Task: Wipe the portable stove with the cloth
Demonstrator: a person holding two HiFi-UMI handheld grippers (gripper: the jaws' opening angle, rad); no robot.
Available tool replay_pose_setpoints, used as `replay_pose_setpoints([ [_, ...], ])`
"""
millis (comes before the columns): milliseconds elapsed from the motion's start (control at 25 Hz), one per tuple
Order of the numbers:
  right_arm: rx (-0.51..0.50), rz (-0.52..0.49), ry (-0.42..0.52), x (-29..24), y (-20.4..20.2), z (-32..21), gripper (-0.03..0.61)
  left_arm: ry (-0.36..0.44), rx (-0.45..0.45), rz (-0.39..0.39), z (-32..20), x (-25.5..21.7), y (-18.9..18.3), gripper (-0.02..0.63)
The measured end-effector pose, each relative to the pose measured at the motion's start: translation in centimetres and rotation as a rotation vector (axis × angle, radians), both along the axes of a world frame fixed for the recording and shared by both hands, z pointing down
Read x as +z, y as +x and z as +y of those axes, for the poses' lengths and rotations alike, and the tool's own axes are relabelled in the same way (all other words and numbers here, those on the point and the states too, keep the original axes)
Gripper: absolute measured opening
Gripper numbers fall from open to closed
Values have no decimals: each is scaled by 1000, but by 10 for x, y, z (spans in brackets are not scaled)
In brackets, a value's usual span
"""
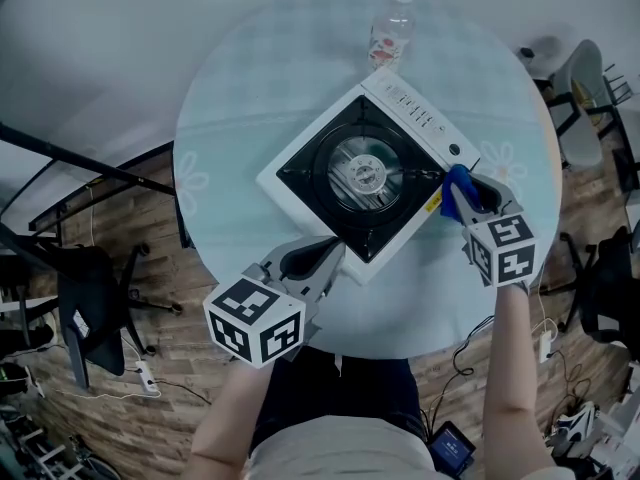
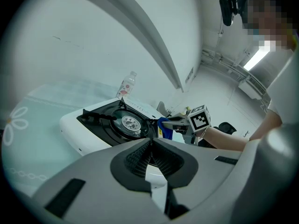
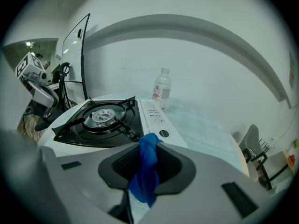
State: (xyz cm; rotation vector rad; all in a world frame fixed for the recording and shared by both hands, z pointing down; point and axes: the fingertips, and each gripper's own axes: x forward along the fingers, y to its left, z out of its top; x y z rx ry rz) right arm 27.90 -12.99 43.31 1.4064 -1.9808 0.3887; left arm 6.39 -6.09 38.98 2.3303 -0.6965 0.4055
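A clear plastic bottle (image 1: 392,30) with a white cap and a pink-printed label stands upright at the far edge of the counter (image 1: 240,98), just beyond the back corner of the portable stove (image 1: 368,176); what it holds cannot be made out. The stove, a white body with a black recessed top, a round burner and pan supports, sits turned corner-on in the middle of the counter, its control strip along the far right side. The right gripper (image 1: 468,200) is at the stove's right corner near the knob, its jaws pinching a blue cloth (image 1: 458,190) that hangs bunched between them against the stove's edge. The left gripper (image 1: 325,258) lies at the stove's near corner, its jaws pressed together with nothing between them. The counter is round, covered in a pale blue checked sheet with white flower prints. Around it is wood-plank floor (image 1: 150,183), a black chair (image 1: 85,298) at the left, a grey chair (image 1: 585,78) at the far right, and cables on the floor.
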Motion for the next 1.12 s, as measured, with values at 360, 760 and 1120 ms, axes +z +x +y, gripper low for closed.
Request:
replay_pose_setpoints([
  [360,0,23,3,1,-8,7,97,3,13,6,2,-1,-3,29],
  [760,-5,27,-2,3,-20,17,97,-4,41,7,7,5,-6,29],
  [1120,-2,19,-7,4,-34,28,97,-5,56,-1,9,10,-15,29],
])
